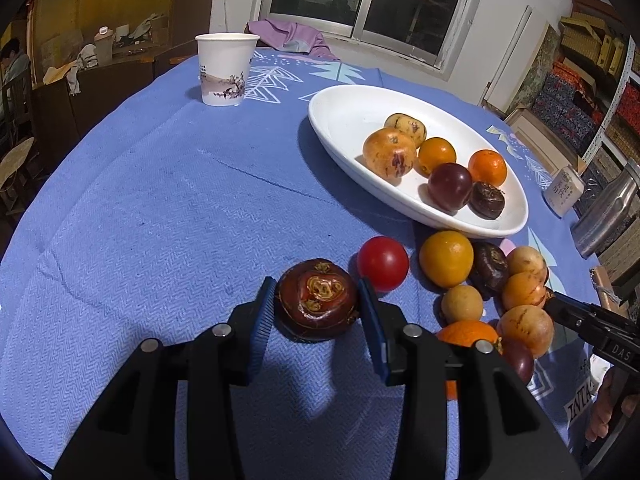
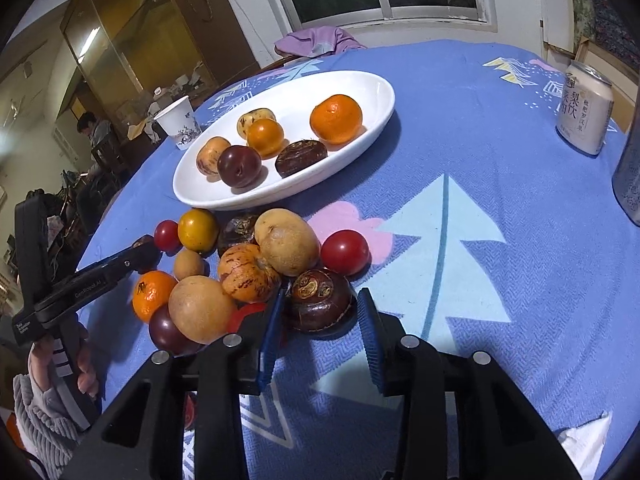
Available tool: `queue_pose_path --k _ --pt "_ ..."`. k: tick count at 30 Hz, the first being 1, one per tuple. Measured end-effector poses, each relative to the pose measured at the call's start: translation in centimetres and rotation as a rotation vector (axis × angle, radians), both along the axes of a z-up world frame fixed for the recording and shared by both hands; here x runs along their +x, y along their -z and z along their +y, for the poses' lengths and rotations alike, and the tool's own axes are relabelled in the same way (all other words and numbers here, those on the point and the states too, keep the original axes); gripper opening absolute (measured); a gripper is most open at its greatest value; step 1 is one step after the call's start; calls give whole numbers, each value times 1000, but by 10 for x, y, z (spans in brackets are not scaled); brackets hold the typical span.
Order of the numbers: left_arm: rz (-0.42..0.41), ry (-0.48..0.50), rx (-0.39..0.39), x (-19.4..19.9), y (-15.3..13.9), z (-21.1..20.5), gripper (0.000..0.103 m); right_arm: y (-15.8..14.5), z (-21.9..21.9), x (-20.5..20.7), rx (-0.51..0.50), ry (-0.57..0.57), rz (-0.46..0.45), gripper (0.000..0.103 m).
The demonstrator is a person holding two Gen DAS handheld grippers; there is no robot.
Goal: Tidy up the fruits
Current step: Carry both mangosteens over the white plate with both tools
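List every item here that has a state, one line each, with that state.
Left tongs: open, straddling a water chestnut on the cloth, pads not clearly touching.
Right tongs: open, around another water chestnut at the pile's edge.
White dish: upright, holding six fruits.
Paper cup: upright, contents unseen.
Drink can: upright, top hidden.
Loose fruit pile: on the cloth, outside the dish.

A table (image 1: 160,200) under a blue patterned cloth (image 2: 500,280) is carrying everything; a white plate (image 2: 360,80) is sitting on it; loose fruits (image 2: 286,246) are lying in a heap just beside the plate; a paper cup (image 1: 226,68) and a can (image 2: 586,110) are standing well apart.
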State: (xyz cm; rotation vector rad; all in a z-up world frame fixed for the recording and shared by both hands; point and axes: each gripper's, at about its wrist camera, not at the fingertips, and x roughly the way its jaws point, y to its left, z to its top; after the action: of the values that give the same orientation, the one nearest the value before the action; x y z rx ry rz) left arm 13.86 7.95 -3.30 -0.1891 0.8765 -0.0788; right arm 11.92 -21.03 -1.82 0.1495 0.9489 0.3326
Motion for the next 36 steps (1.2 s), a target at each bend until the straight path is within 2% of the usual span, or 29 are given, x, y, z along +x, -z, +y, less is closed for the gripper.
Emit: queue_pose_path --k 9,12,15,18,21,22,23,25,29,32,34,36 --pt "-4 -1 -20 0 -1 2 41 2 -1 0 9 1 -8 39" --pt "-39 -16 -25 -5 -7 5 41 -3 -6 -4 25 8 -23 37" --pt "-96 -40 -29 -11 -23 7 41 -21 -16 -13 41 42 -106 37" --pt "-116 -23 -43 -1 -48 1 41 -43 -24 -12 51 62 -159 35" --pt "-140 -16 -13 21 -76 -14 41 -73 -26 5 70 67 -200 33" --pt "-144 -10 -8 28 -81 -19 41 -79 -24 11 77 66 -205 29" --pt "-149 -8 2 37 -85 -25 41 -85 -20 22 86 59 -207 23" --pt "-148 -12 10 58 -87 -34 41 -89 -12 38 90 46 -204 22" --pt "-92 -43 -34 104 -70 -34 41 -71 12 74 63 17 -154 22" --pt "-80 -41 -50 118 -55 -31 41 -56 14 79 41 -7 -121 23" --pt "-66 -25 -53 121 -49 -32 41 -53 9 68 -74 -16 -123 23" --pt "-72 -14 -57 120 -49 -32 41 -53 -7 59 -146 37 -142 28"
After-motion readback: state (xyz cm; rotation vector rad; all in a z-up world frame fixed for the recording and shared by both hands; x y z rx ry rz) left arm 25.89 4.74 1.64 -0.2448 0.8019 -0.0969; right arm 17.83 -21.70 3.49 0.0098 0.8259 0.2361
